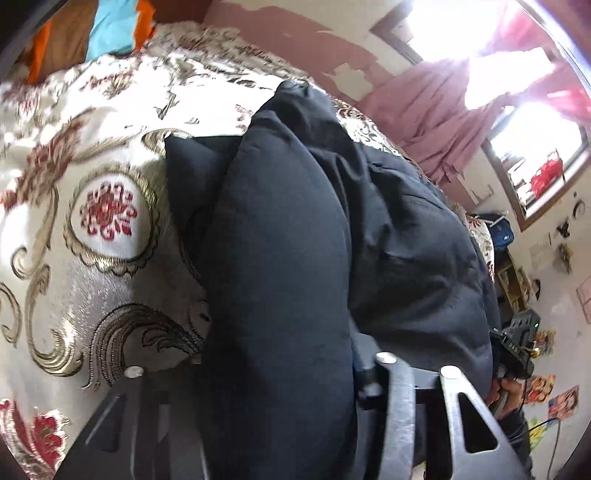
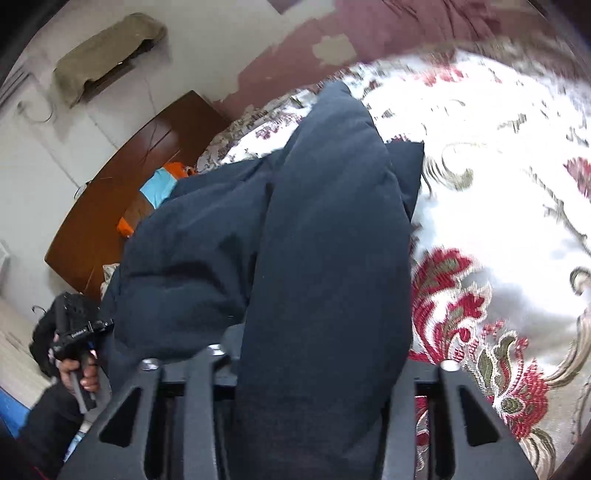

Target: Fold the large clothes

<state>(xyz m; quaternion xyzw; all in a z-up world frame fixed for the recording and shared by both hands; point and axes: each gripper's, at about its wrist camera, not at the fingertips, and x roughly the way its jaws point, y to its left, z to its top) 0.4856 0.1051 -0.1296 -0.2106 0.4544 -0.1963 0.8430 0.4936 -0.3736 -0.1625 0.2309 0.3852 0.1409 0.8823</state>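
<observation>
A dark navy padded jacket [image 1: 406, 240] lies bunched on a cream bedspread [image 1: 107, 214] with red flowers and gold scrolls. In the left wrist view a thick fold of it [image 1: 280, 258] runs up between my left gripper's fingers [image 1: 399, 398], and the left gripper [image 1: 280, 373] is shut on that fold. The right wrist view shows the same jacket [image 2: 192, 258]. Another thick fold [image 2: 332, 240] is pinched in the right gripper [image 2: 317, 365], whose fingers [image 2: 199, 406] press on it. Both sets of fingertips are hidden by cloth. Each view shows the other gripper in a hand [image 1: 513, 354] [image 2: 74, 332].
The bedspread [image 2: 498, 184] spreads wide around the jacket. Orange and blue cloth [image 1: 110, 33] lies by a brown wooden headboard [image 2: 129, 184]. A pink curtain [image 1: 443, 110] hangs at a bright window. A cluttered shelf [image 1: 513, 280] stands beside the bed.
</observation>
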